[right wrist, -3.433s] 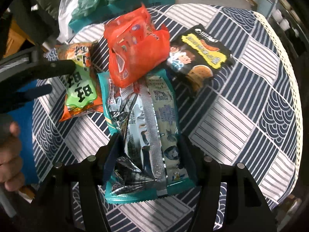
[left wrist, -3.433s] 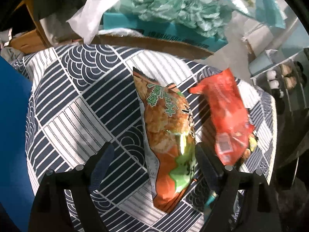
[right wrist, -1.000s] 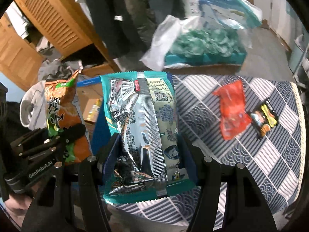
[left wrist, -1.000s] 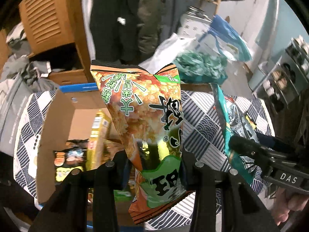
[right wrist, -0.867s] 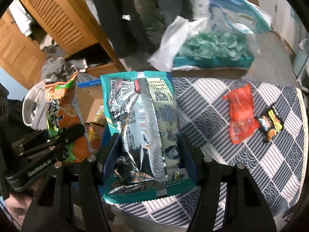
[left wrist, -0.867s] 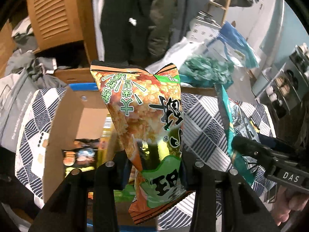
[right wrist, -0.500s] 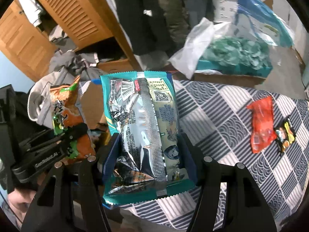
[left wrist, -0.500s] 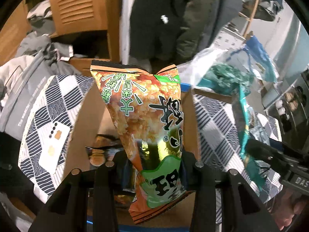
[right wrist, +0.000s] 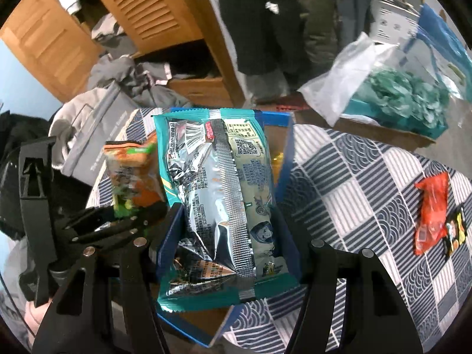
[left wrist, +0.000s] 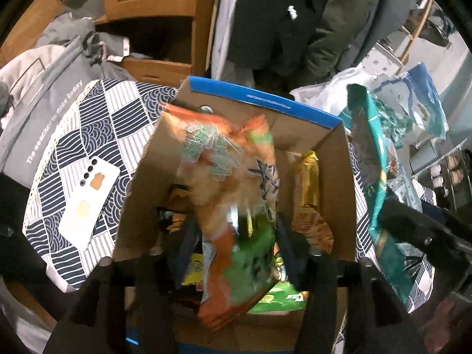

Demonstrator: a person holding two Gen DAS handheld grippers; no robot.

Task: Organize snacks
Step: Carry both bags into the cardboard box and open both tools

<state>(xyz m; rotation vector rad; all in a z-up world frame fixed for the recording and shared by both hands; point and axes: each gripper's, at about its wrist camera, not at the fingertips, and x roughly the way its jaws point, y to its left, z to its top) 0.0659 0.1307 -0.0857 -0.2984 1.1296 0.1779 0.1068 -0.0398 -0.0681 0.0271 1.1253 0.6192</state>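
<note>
We look down at the cardboard box point(left wrist: 153, 177) with the blue rim, and we tell every place from that box.

Our left gripper point(left wrist: 236, 242) hangs right over the box. Its fingers point(left wrist: 185, 242) are opening now. The orange and green snack bag point(left wrist: 233, 183) is between them and looks blurry. We cannot tell if the fingers touch the bag at this moment. The bag is above the inside of the box. Down in the box we see a gold packet point(left wrist: 308, 183) near the right wall and a green packet point(left wrist: 280, 296) near the front wall.

Our right gripper point(right wrist: 230, 236) is over the front part of the box in its own view. Its fingers point(right wrist: 172, 227) hold the teal and silver snack bag point(right wrist: 218, 194) by its sides, close to the bottom. The bag stands up and hides much of the box.

The box sits on the counter point(right wrist: 368, 183), which has a blue and white patterned cloth. To the left of the box a white phone point(left wrist: 88, 200) lies flat on the cloth. Far to the right of the box a red snack bag point(right wrist: 430, 212) lies on the cloth, and a small black packet point(right wrist: 455, 233) touches it. Behind the box, off the counter, are a clear bag with green things point(right wrist: 407, 97) and a wooden cupboard point(right wrist: 153, 8).
</note>
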